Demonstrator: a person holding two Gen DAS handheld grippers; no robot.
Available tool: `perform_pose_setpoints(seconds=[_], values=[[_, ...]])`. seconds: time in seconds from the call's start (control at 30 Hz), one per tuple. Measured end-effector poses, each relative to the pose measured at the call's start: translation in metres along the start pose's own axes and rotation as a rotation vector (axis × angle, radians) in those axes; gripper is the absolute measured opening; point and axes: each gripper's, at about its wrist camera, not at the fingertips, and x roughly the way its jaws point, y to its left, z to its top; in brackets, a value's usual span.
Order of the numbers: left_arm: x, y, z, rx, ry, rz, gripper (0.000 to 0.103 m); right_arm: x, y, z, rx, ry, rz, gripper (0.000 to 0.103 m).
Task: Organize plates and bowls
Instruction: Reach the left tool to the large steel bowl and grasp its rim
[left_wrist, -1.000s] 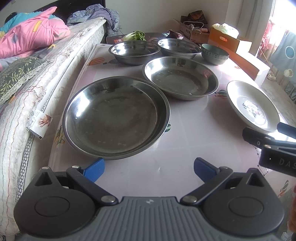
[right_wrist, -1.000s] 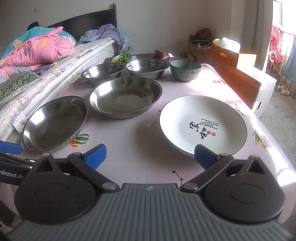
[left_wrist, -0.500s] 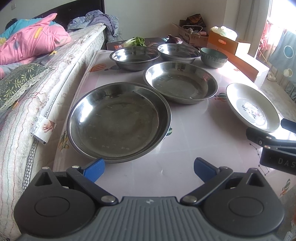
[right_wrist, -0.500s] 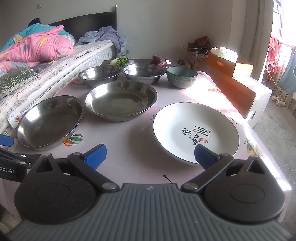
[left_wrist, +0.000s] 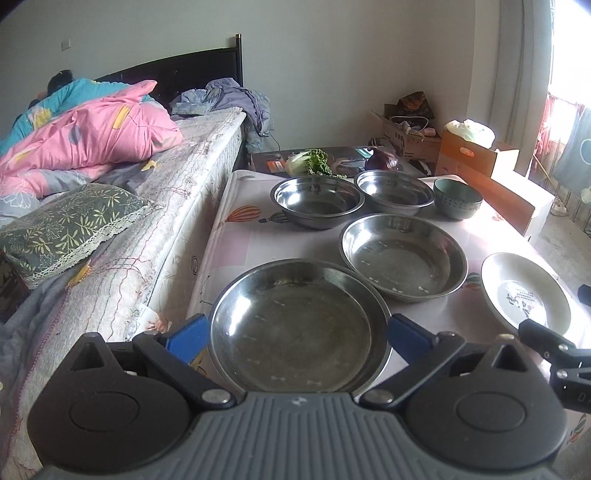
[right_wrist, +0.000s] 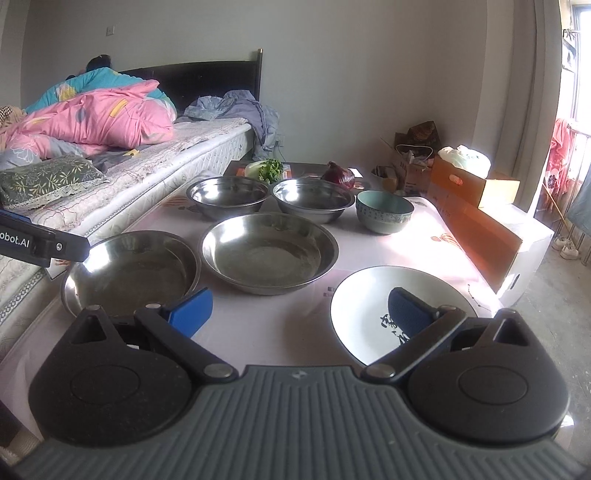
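Two wide steel plates stand on the table: the near one (left_wrist: 295, 328) (right_wrist: 129, 273) and the one behind it (left_wrist: 402, 256) (right_wrist: 267, 253). Two steel bowls (left_wrist: 317, 201) (left_wrist: 393, 192) and a teal ceramic bowl (left_wrist: 457, 198) (right_wrist: 384, 212) stand at the back. A white plate with writing (left_wrist: 524, 295) (right_wrist: 369, 310) lies at the right. My left gripper (left_wrist: 295, 338) is open and empty above the near steel plate. My right gripper (right_wrist: 299, 314) is open and empty, its right finger over the white plate.
A bed with a pink quilt (left_wrist: 92, 133) runs along the table's left edge. Greens (left_wrist: 310, 162) and a purple onion (left_wrist: 380, 160) lie behind the bowls. Cardboard boxes (right_wrist: 476, 221) stand along the right side. The tablecloth (right_wrist: 269, 317) shows between the plates.
Both grippers have risen and tilted up, so more of the room shows. The left gripper now frames the near steel plate. The dishes have not moved.
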Motion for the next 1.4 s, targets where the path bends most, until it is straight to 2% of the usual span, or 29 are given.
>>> perform_pose_setpoints(seconds=[0.2,0.3,0.4,0.6,0.8,1.0,1.1,1.2,1.33,1.4], values=[[0.007,0.01,0.014,0.003,-0.036,0.009,0.103,0.006,0.004,0.01,0.02,0.001,0.075,0.102],[0.017,0.014,0.021,0.001,-0.021,0.011,0.103,0.012,0.006,0.021,0.035,-0.007,0.104,0.102],[0.028,0.02,0.029,-0.018,-0.01,0.013,0.103,0.02,0.005,0.039,0.036,-0.03,0.162,0.102],[0.055,0.028,0.053,0.016,0.005,0.01,0.103,0.053,-0.006,0.082,0.071,-0.049,0.248,0.102],[0.093,0.024,0.081,0.067,0.008,-0.09,0.103,0.112,-0.015,0.124,0.067,-0.01,0.305,0.102],[0.146,0.013,0.11,0.125,-0.002,-0.088,0.102,0.195,-0.019,0.156,0.1,0.105,0.352,0.102],[0.173,0.01,0.121,0.145,-0.008,-0.083,0.1,0.24,-0.026,0.168,0.185,0.18,0.393,0.101],[0.203,0.007,0.13,0.162,0.006,-0.065,0.099,0.28,-0.033,0.174,0.266,0.25,0.414,0.093],[0.233,0.008,0.14,0.159,0.025,-0.038,0.099,0.324,-0.035,0.174,0.312,0.326,0.414,0.072],[0.245,0.009,0.145,0.167,0.025,0.001,0.099,0.346,-0.033,0.17,0.318,0.367,0.414,0.063]])
